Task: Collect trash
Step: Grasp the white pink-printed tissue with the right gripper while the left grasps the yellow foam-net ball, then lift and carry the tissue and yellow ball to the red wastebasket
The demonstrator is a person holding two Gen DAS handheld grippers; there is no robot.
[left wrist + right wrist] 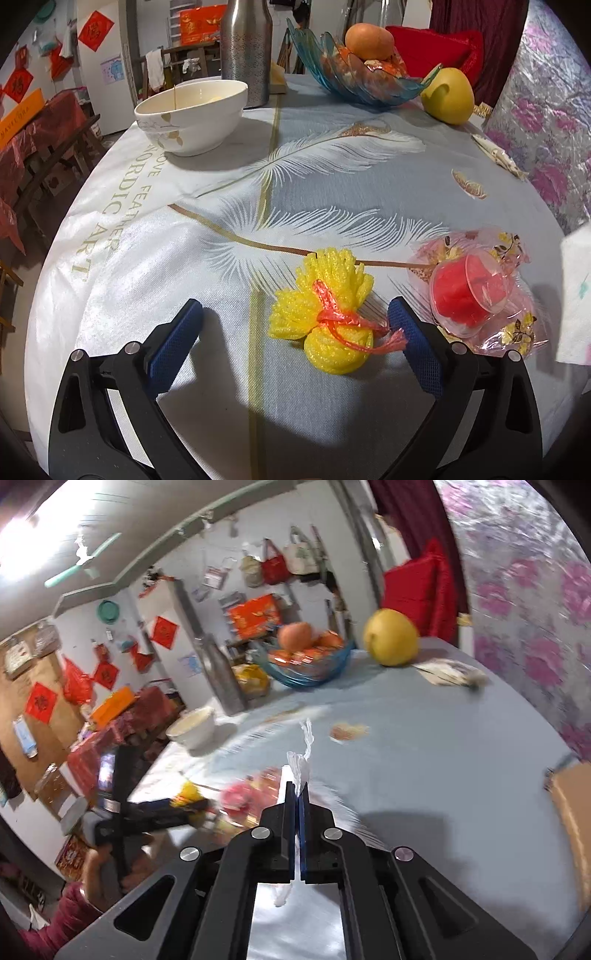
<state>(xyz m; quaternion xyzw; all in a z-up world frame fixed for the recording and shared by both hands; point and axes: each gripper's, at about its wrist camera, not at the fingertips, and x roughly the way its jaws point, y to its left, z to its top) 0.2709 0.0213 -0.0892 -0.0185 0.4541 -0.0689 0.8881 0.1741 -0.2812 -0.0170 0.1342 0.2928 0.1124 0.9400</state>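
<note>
On the worktop (155, 236), trash lay between spread jaws.
The left gripper (295, 321) straddled yellow foam netting (325, 314); the right gripper (298, 790) pinched white plastic (301, 764).

Yellow, red and pale blue

Yellow foam net (328, 314) with orange tie; red cup (463, 295) in floral wrapper; pale blue surface (221, 229) with white feathers.

Foam net (328, 314) lies on the tablecloth (332, 184), cup (467, 295) right, bowl (192, 110) behind.
</note>
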